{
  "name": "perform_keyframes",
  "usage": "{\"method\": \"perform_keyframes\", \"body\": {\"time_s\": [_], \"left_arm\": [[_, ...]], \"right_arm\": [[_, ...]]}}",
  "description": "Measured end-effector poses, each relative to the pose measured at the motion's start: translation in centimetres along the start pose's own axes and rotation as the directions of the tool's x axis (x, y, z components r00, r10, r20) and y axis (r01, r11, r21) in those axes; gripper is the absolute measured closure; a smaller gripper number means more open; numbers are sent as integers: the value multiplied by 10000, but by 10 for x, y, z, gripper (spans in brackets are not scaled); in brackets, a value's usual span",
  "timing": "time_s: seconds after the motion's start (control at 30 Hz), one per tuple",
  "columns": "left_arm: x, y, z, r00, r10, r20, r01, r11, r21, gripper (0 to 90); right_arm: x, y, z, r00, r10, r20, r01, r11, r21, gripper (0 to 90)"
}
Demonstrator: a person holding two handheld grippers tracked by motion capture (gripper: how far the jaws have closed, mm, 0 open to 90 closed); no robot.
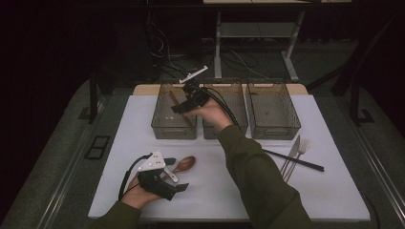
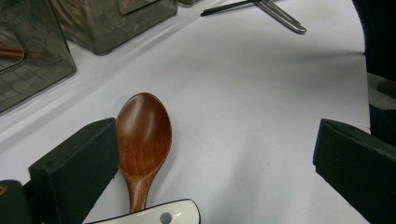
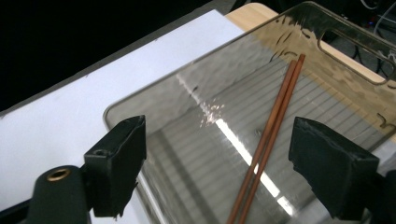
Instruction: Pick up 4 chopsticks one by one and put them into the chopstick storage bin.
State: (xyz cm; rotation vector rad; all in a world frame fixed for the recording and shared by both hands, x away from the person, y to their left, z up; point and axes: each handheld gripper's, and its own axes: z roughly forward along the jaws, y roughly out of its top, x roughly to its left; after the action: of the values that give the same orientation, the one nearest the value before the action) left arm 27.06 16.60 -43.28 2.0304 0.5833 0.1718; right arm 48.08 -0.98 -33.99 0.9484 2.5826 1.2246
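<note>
We are stretching our right arm far across the table, holding the right gripper (image 1: 184, 106) over the far-left clear smoky plastic bin (image 1: 165, 125), jaws standing wide apart with nothing between them. The pair of reddish-brown wooden chopsticks (image 3: 268, 140) is lying inside that bin, long axis running diagonally, leaning toward its far-left corner. Our left gripper (image 1: 177, 183) is resting near-left, jaws spread, beside the brown wooden spoon (image 2: 142, 140).

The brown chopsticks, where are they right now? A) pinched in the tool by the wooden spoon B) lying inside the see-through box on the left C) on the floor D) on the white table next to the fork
B: the brown chopsticks lie slanted inside the left see-through box, with the open right tool above it and nothing between its jaws.
</note>
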Motion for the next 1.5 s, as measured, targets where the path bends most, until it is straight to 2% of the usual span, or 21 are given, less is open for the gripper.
{"method": "perform_keyframes", "body": {"time_s": [0.13,0.2,0.43,0.57,0.77,0.87,1.07,1.5], "left_arm": [[0,0,0,10000,2,-5,-2,10000,19,0],[0,0,0,10000,-1,-12,1,10000,25,0],[0,0,1,9999,-95,-41,95,9999,-48,0],[0,0,1,10000,-56,-35,55,10000,-34,0],[1,-1,3,9996,-241,-120,242,9997,21,0],[1,-1,4,9993,-351,-161,352,9994,63,0],[5,-2,5,9995,-252,-192,253,9997,42,0],[5,-2,5,9997,-128,-208,130,9999,90,0]], "right_arm": [[-6,-10,-12,9998,49,-170,-48,10000,61,189],[-8,-17,-19,10000,-7,-26,7,10000,76,187],[-14,-39,-44,9999,-115,-50,115,9999,-7,181],[-18,-51,-59,9998,-127,-128,125,9998,-154,164],[-24,-70,-81,9997,-98,-209,89,9992,-393,154],[-27,-81,-92,9996,-229,-156,222,9988,-426,154],[-31,-102,-111,9994,-273,-192,262,9981,-556,155],[-43,-146,-142,9997,-108,221,121,9980,-619,156]]}}
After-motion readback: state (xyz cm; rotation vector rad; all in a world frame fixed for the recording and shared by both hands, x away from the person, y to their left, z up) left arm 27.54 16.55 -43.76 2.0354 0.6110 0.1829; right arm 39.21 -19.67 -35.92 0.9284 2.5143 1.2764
